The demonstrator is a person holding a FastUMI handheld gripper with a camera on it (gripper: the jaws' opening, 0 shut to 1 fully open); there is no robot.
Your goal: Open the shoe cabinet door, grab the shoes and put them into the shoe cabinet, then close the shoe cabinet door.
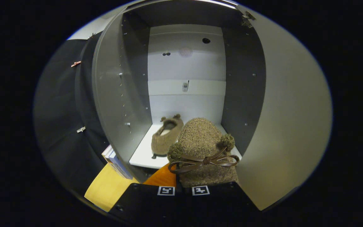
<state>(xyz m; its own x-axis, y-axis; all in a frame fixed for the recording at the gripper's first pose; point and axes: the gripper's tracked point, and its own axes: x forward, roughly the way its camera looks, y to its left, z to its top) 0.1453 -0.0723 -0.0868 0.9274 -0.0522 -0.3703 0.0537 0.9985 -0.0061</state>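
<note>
— Claw [183,189] state?
— Closed on a nubbly brown slipper [204,148], rounded toe forward, two pompoms and a smooth leather bow on top, held at the mouth of the open shoe cabinet [247,88].
— Its pair?
— Second slipper [166,135], same woolly texture, lying on the flat white shelf [140,156] inside, beyond and left.

Held slipper [204,151] hides the gripper's [183,189] fingertips.

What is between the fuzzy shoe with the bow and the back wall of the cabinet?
In the gripper view, the other slipper lies on the shelf, between the bow shoe held by the hand-held gripper and the cabinet's back wall.
</note>
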